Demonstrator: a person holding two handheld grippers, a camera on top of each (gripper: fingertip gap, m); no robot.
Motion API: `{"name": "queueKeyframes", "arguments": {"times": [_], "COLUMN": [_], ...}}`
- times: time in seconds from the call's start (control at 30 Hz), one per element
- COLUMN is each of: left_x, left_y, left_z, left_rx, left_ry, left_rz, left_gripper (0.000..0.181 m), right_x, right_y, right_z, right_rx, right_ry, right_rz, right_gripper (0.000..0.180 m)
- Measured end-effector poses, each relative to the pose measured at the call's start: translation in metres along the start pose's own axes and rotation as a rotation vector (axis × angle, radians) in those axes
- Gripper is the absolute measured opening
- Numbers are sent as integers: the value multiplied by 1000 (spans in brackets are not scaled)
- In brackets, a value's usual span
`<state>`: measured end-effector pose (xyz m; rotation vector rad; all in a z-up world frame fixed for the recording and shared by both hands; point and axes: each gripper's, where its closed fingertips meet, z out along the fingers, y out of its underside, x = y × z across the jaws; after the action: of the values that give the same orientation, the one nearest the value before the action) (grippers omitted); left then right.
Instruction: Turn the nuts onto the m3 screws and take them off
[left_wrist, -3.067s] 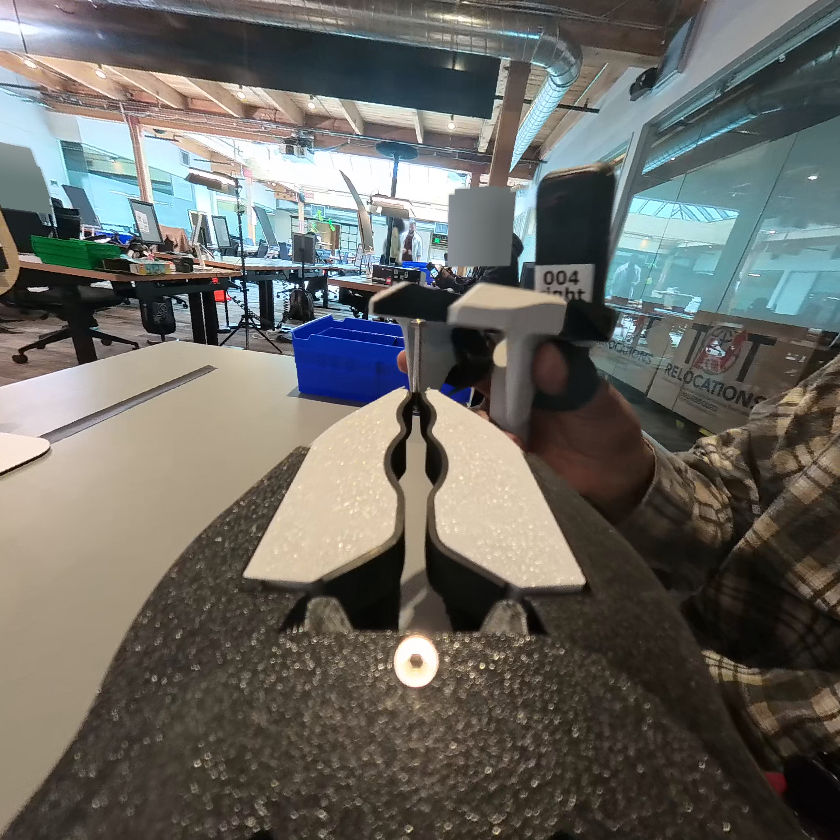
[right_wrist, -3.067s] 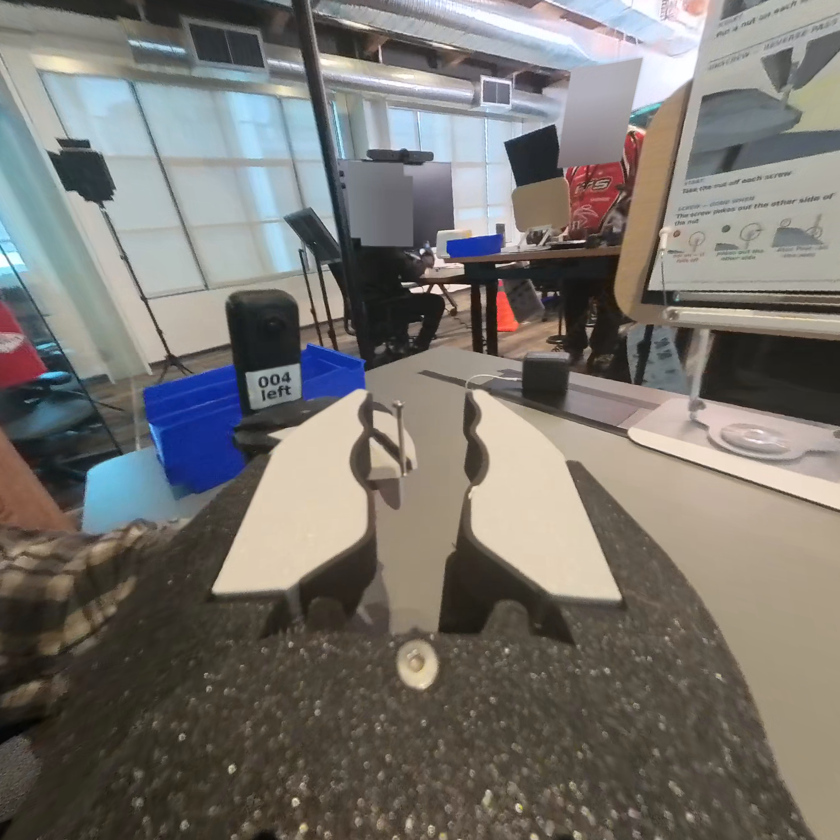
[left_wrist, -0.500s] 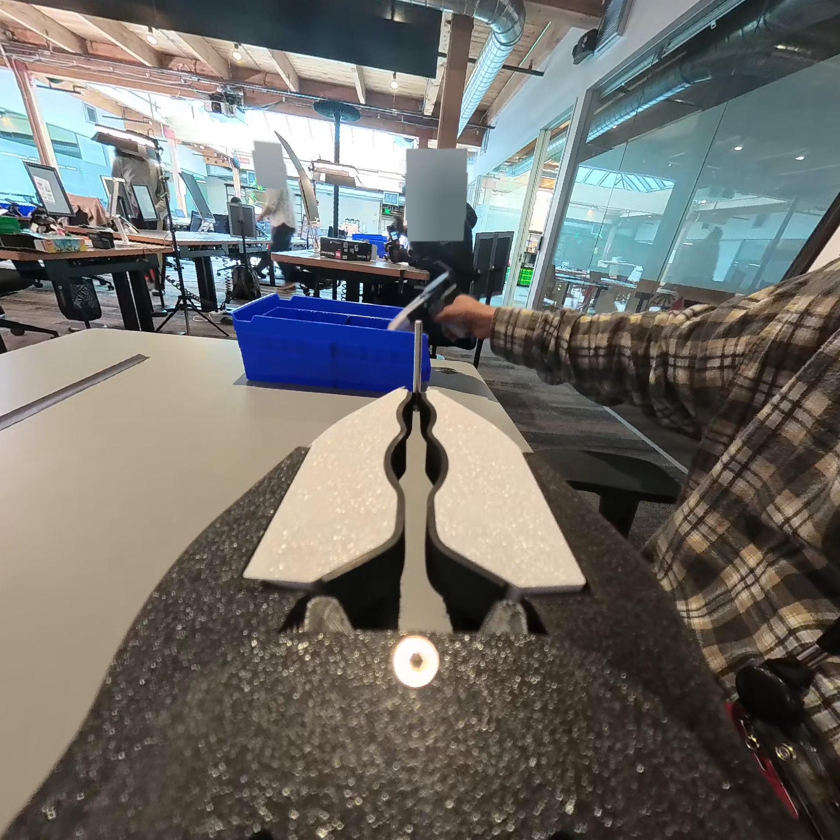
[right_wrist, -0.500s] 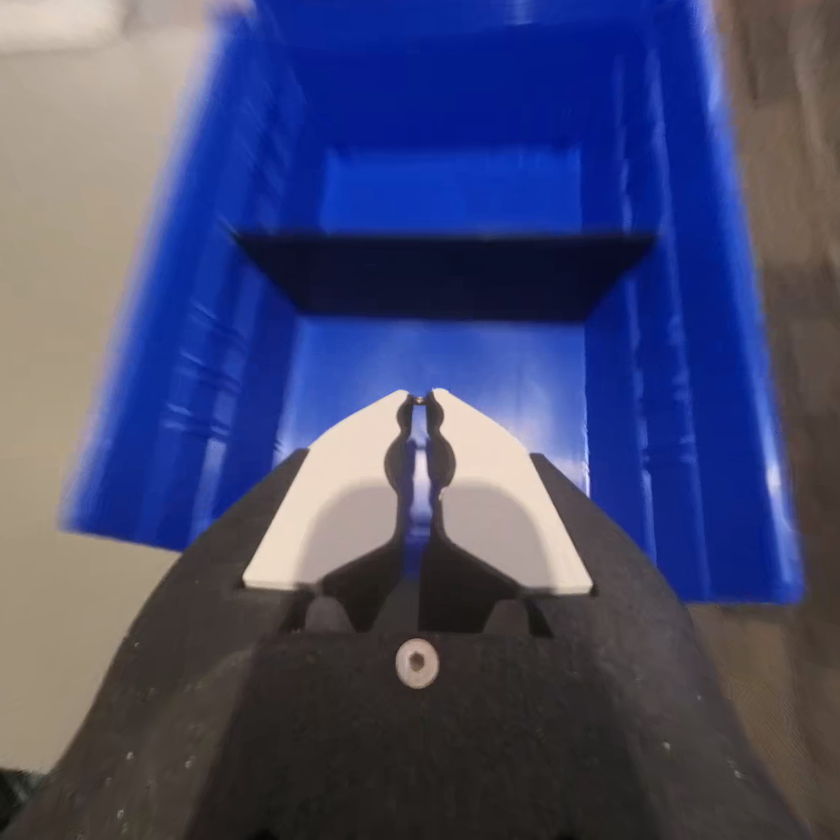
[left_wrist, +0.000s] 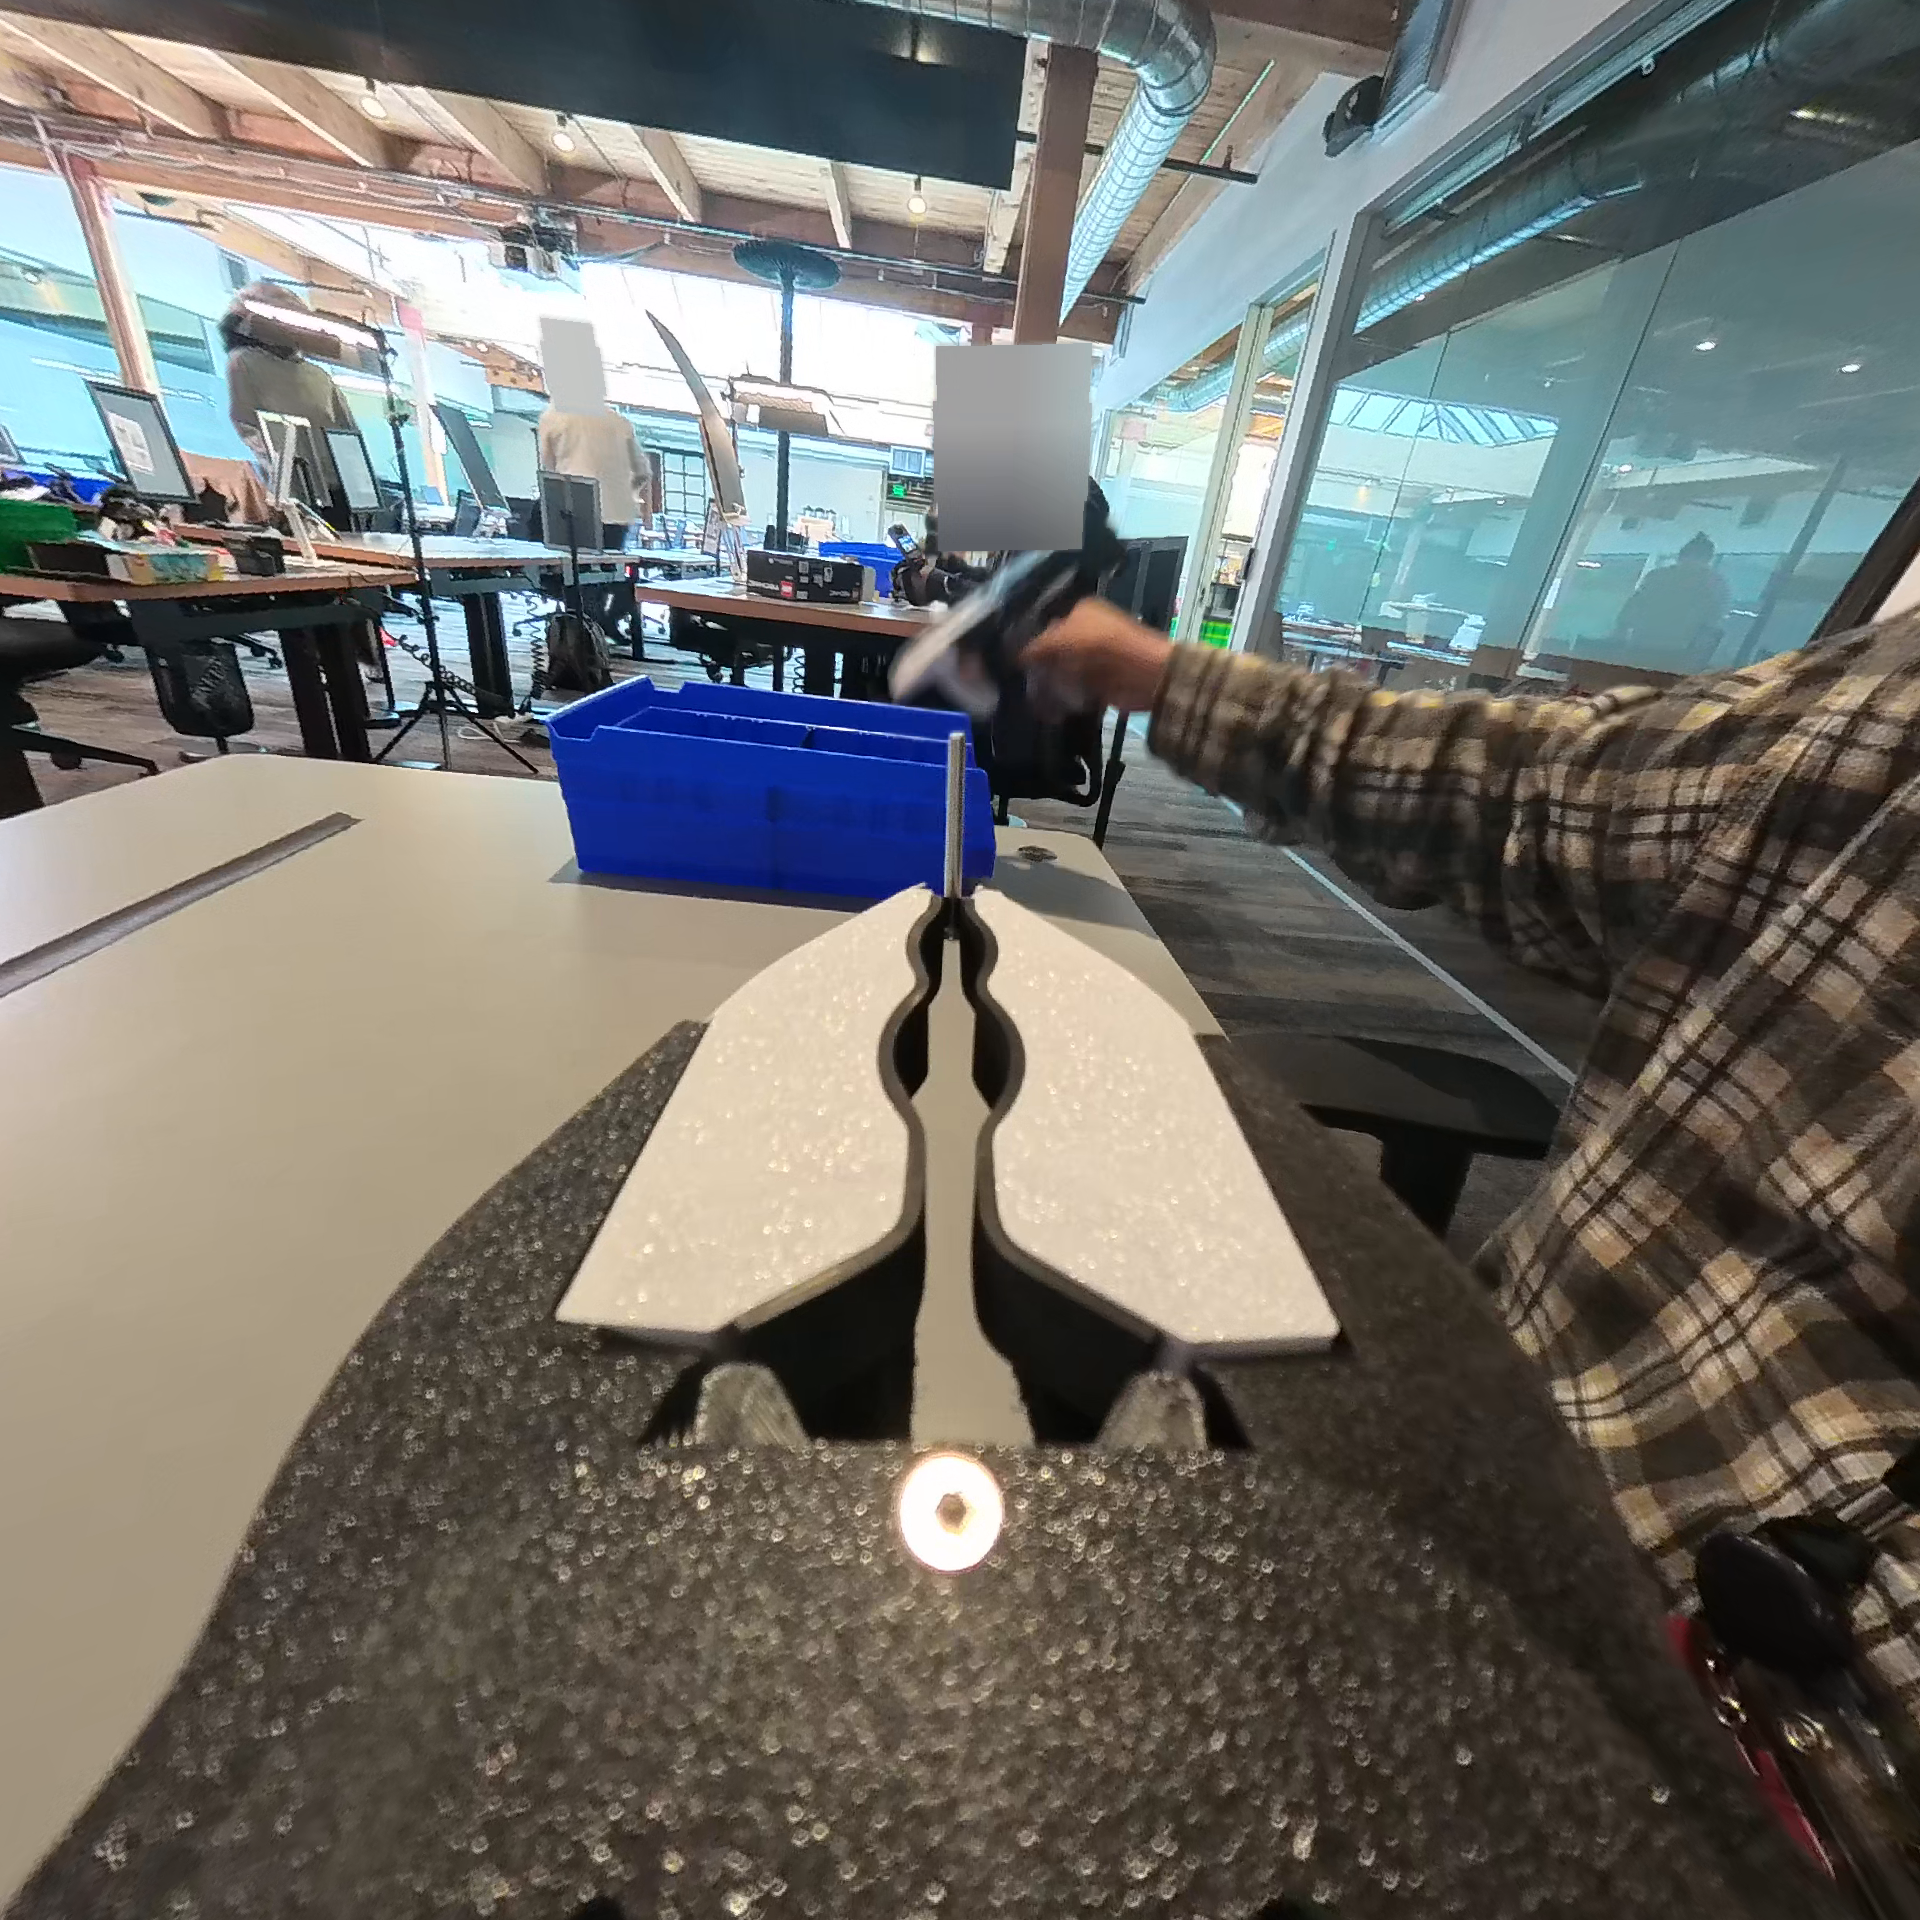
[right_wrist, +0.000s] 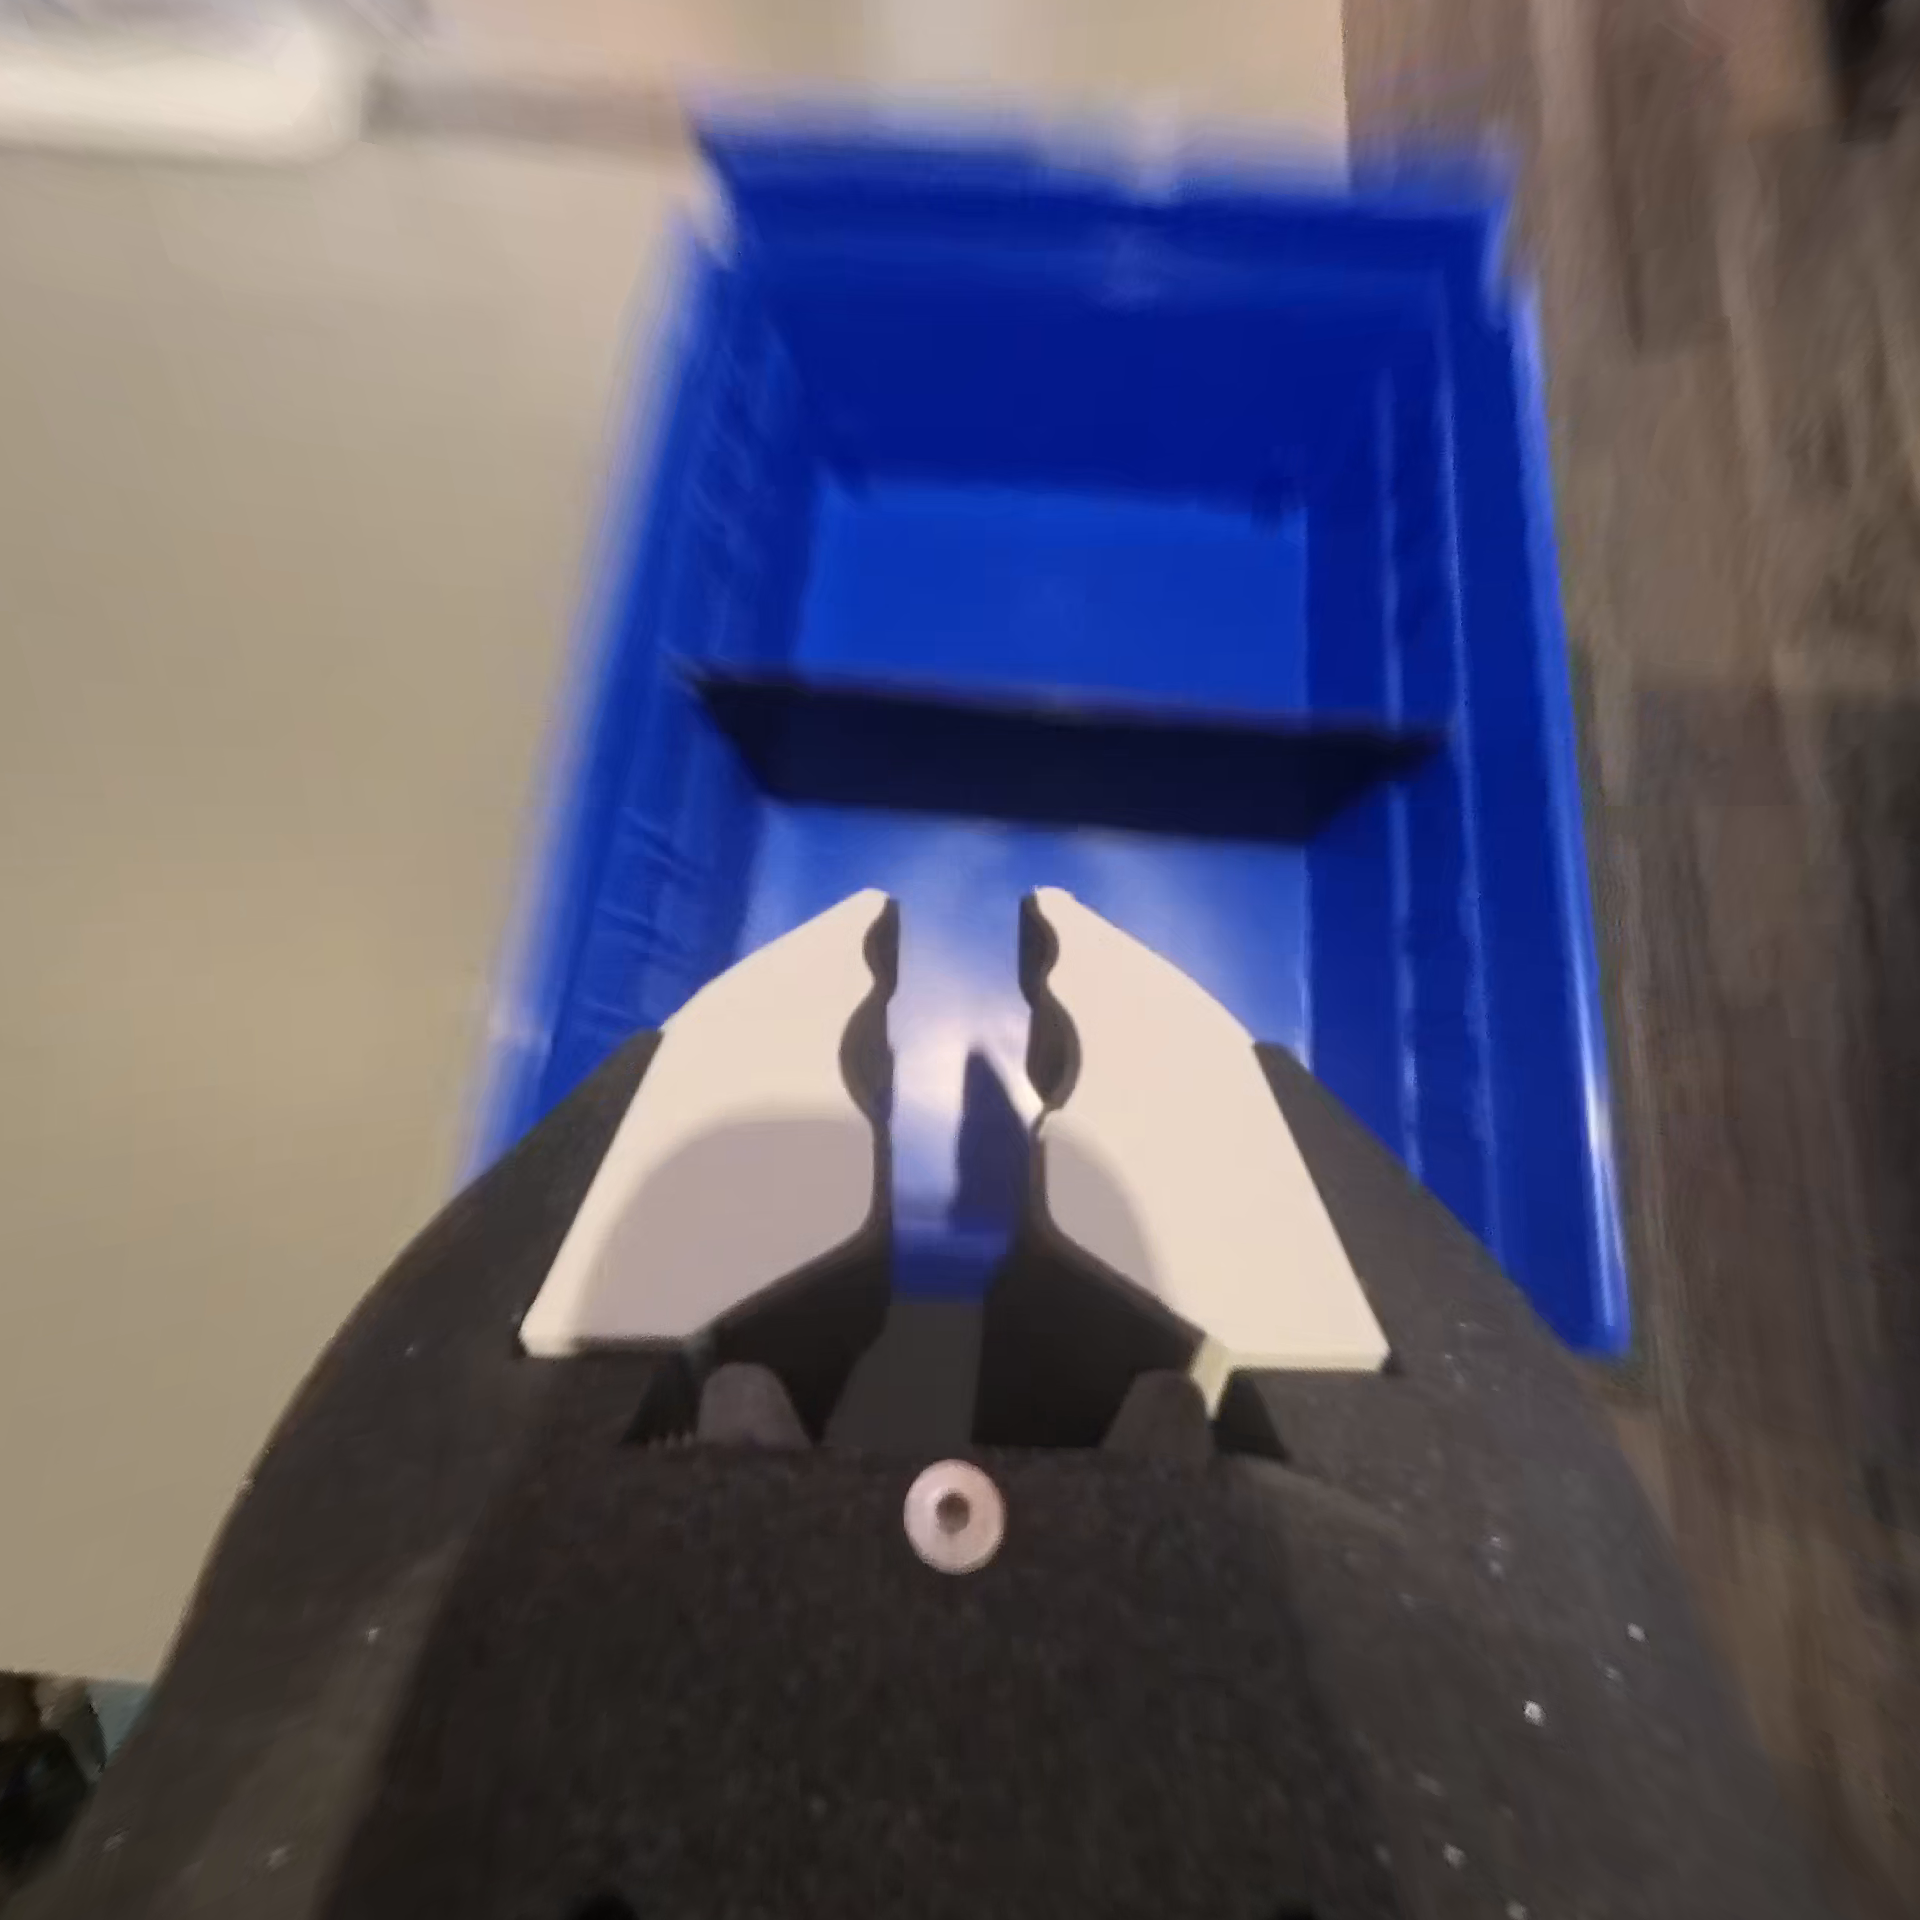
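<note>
Your left wrist view is bright and mostly sharp, lit by daylight from the far windows in the upper left and by ceiling lamps. The fisheye lens bends the beams and glass wall at the edges. Your hand (left_wrist: 1081, 655) at upper centre is motion-blurred. A screw head low in the frame glares. Your right wrist view is dimmer and smeared throughout; the blue bin (right_wrist: 1455, 727) blurs worst along its edges.

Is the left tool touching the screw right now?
Touching. In the left wrist view, the left tool has its tips closed on the base of the upright screw, no gap visible.
</note>
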<state>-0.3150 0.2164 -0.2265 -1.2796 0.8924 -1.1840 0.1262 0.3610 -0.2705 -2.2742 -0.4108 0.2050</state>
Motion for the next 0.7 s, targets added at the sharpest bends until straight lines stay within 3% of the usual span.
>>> {"name": "queueKeyframes", "arguments": {"times": [0.1, 0.2, 0.33, 0.4, 0.53, 0.7], "left_x": [-1, -2, -1, 0, 0, 0], "left_y": [1, 2, 1, 0, -2, -6], "left_z": [0, 1, 1, 0, -1, -3], "left_rx": [0, 3, 3, 1, 7, 17], "left_ry": [-5, -4, -2, -1, -4, -4], "left_rz": [-6, -18, -20, -20, -12, -11], "left_gripper": [2, 2, 2, 2, 2, 2], "right_x": [-64, -174, -332, -387, -452, -472], "right_y": [-56, -92, -95, -90, -77, -72], "right_z": [-28, -44, -55, -50, -31, -24], "right_rx": [223, 423, 602, 631, 600, 587], "right_ry": [-118, -399, -888, -1051, -1214, -1263], "right_rz": [-91, -202, -270, -278, -309, -320], "right_gripper": [25, 31, 31, 31, 29, 25]}}
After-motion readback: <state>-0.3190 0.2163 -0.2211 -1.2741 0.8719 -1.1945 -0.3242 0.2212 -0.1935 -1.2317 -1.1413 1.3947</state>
